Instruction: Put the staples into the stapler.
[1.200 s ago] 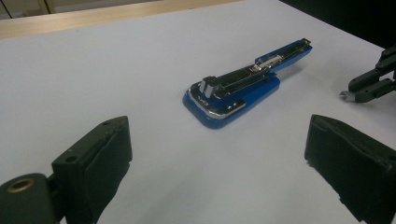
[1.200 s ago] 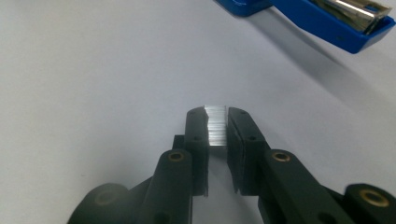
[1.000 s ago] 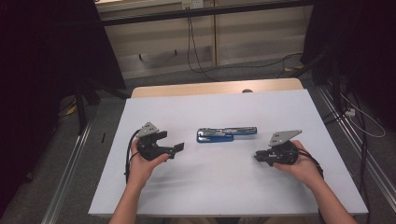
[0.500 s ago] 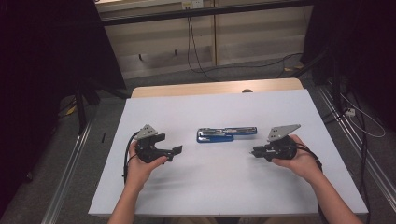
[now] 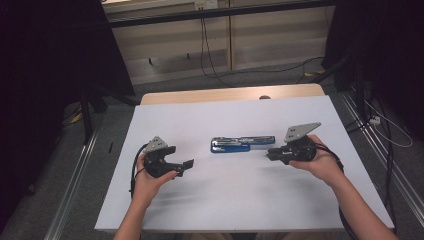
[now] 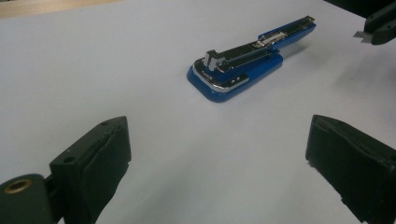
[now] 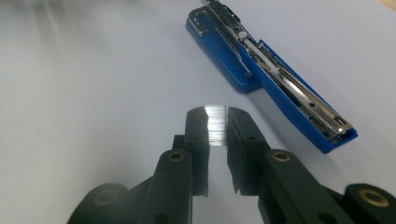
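Note:
A blue stapler (image 5: 242, 144) lies opened out flat at the middle of the white table (image 5: 225, 200), its metal staple channel facing up (image 6: 243, 65) (image 7: 271, 70). My right gripper (image 5: 268, 154) hovers just right of it, shut on a silver strip of staples (image 7: 215, 125) pinched between the jaws. The left gripper (image 5: 186, 167) is held to the left of the stapler, jaws wide open and empty, pointing at it. In the left gripper view the right gripper's tip (image 6: 378, 30) shows at the top right corner.
A wooden strip (image 5: 230, 94) runs along the table's far edge. Behind the table are cables on the floor and a low wooden wall. Metal rails (image 5: 75, 190) flank the table on both sides.
The right gripper has shifted slightly left toward the stapler's end with the staple strip. My left gripper has drifted a little down and left. The stapler has not moved.

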